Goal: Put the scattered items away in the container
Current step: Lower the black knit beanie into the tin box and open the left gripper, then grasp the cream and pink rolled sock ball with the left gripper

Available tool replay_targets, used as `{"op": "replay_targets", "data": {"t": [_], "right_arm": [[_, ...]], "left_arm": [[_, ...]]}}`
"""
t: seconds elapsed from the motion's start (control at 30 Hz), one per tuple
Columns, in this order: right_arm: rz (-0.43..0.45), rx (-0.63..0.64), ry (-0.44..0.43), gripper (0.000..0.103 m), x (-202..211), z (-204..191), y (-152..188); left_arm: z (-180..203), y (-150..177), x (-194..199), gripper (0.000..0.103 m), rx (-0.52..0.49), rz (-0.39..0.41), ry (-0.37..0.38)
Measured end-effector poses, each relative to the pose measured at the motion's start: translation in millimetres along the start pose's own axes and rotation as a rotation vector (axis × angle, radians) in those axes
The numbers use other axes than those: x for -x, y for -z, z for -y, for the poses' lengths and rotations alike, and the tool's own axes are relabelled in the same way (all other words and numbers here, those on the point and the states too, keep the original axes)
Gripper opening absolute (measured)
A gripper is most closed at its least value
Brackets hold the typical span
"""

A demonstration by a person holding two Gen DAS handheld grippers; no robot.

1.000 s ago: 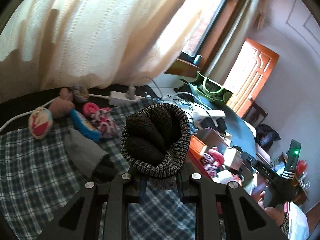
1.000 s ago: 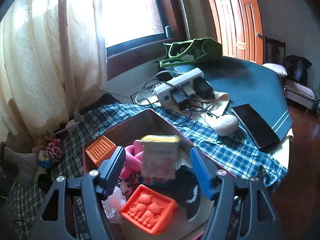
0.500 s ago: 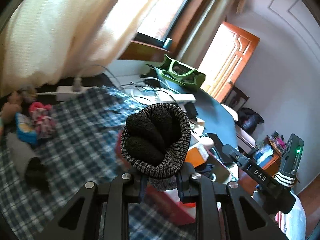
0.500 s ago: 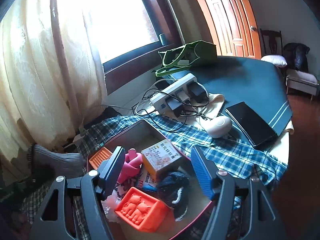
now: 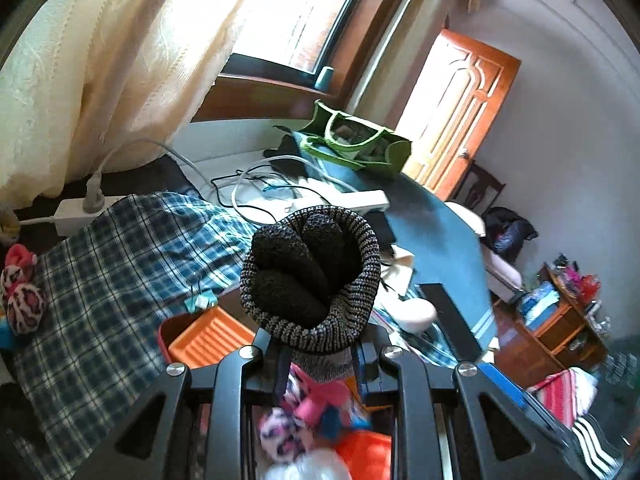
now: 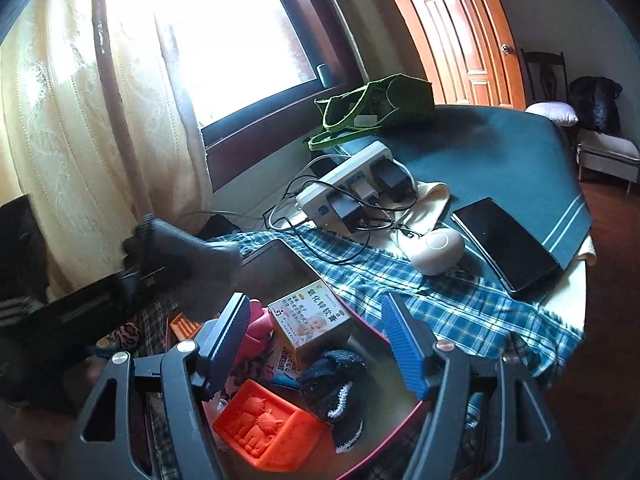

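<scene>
My left gripper [image 5: 320, 354] is shut on a rolled grey and black sock [image 5: 310, 276] and holds it above the red-rimmed container [image 5: 162, 340]. The same sock [image 6: 188, 256] and the left gripper show at the left of the right wrist view, over the container's left side. My right gripper [image 6: 320, 344] is open and empty above the container [image 6: 276, 252], which holds a medicine box [image 6: 310, 320], an orange cat mould [image 6: 264, 432], a dark sock [image 6: 334, 384], a pink item and an orange ridged tray [image 5: 208, 338].
A pink leopard-print toy [image 5: 22, 304] lies on the checked cloth [image 5: 96, 280] at the left. Beyond the container are a power strip with plugs and cables [image 6: 352, 188], a white round device [image 6: 438, 250], a black tablet [image 6: 504, 248] and a green bag [image 6: 372, 108].
My left gripper has carried the sock rightwards from the scattered toys to above the container. The medicine box has dropped out of my right gripper into the container, and that gripper has drawn back.
</scene>
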State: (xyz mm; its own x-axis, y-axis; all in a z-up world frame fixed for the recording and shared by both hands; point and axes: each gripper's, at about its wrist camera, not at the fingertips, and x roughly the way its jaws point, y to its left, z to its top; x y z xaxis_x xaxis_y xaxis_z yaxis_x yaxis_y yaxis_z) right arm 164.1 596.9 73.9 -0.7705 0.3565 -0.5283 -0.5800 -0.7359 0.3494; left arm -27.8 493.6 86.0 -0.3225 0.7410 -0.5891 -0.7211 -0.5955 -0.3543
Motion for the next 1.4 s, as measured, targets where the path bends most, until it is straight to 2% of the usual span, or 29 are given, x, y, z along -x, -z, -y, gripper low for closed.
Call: {"op": "replay_targets", "data": {"t": [0.07, 0.1, 0.13, 0.17, 0.47, 0.8, 0.97, 1.1, 1.2, 1.4], "right_arm": [[-0.002, 0.001, -0.002, 0.072, -1.3, 0.6, 0.2], [-0.005, 0.002, -0.004, 0.072, -2.0, 0.9, 0.2], [-0.006, 0.001, -0.005, 0.072, -2.1, 1.4, 0.2], [-0.006, 0.000, -0.005, 0.072, -2.2, 2.0, 0.2], [-0.006, 0.011, -0.026, 0.072, 0.9, -10.7, 2.9], [-0.032, 0.103, -0.108, 0.072, 1.7, -64.7, 16.9], [-0.050, 0.173, -0.157, 0.072, 0.0, -101.4, 26.5], [-0.071, 0.220, -0.190, 0.077, -5.7, -127.6, 34.9], [-0.098, 0.257, -0.215, 0.078, -13.6, -148.2, 42.5], [-0.148, 0.315, -0.247, 0.078, -32.9, -181.6, 61.0]], "left_arm": [[-0.1, -1.7, -6.8, 0.047, -0.011, -0.004, -0.006], [-0.7, -1.9, -5.7, 0.064, -0.010, 0.011, -0.010], [-1.4, -2.0, -4.1, 0.070, -0.008, 0.029, -0.014], [-2.1, -2.6, -0.7, 0.072, -0.004, 0.047, -0.012], [-18.9, -1.9, 20.4, 0.072, 0.016, 0.066, -0.029], [-81.4, 4.7, 59.5, 0.072, 0.102, 0.096, -0.132], [-130.5, 9.7, 85.9, 0.072, 0.157, 0.110, -0.201], [-188.9, 15.9, 116.2, 0.072, 0.257, 0.133, -0.287], [-230.8, 21.9, 137.7, 0.077, 0.330, 0.150, -0.341], [-310.0, 40.0, 167.5, 0.077, 0.461, 0.153, -0.445]]}}
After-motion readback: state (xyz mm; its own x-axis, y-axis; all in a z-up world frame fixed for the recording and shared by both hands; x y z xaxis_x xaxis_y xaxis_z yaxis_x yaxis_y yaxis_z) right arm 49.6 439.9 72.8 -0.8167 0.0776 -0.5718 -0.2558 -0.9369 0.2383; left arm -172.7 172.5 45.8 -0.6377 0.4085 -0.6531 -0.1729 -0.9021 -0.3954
